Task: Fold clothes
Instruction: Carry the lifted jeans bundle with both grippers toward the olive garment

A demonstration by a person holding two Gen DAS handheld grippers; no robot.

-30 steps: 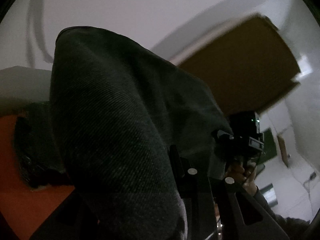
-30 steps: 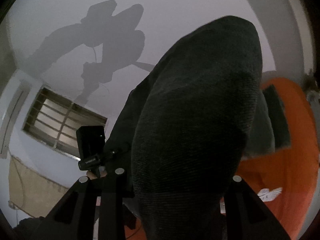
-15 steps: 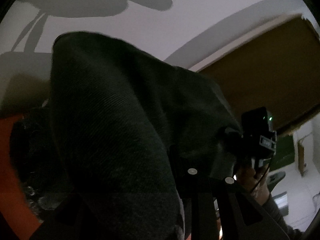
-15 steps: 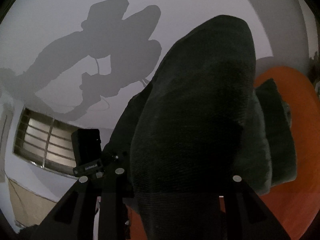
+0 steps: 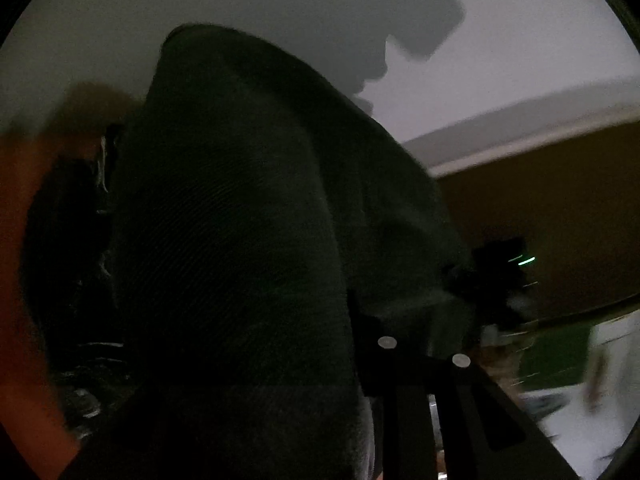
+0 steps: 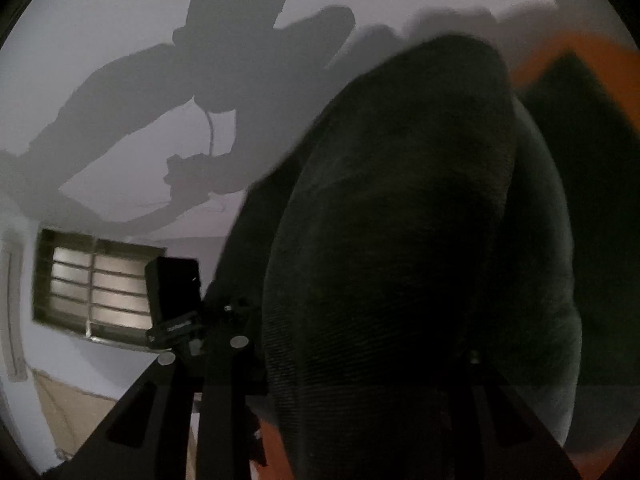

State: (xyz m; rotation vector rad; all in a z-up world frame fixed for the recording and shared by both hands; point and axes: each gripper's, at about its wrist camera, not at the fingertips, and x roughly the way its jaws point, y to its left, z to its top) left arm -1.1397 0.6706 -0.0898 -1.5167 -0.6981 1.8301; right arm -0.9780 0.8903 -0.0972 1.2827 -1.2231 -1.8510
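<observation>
A dark ribbed garment (image 5: 240, 220) hangs over my left gripper (image 5: 272, 332) and hides its left finger. The jaws are opening slightly, with the cloth still pinched between them. In the right wrist view the same garment (image 6: 400, 220) bulges over my right gripper (image 6: 360, 344), which is shut on its edge. The cloth spans between the two grippers. The right gripper's black camera block (image 5: 500, 272), with a green light, shows past the cloth. The left one's block (image 6: 172, 292) shows likewise.
An orange surface (image 5: 16, 240) lies below, bearing a heap of dark cloth (image 5: 72, 260), also seen at the right (image 6: 592, 160). A barred window (image 6: 92, 288) and a brown panel (image 5: 540, 220) line the pale walls. Shadows of arms fall on the wall (image 6: 240, 80).
Both grippers have come down with the garment stretched between them. The orange surface and the dark heap have drawn nearer, and the wall shadows have grown larger.
</observation>
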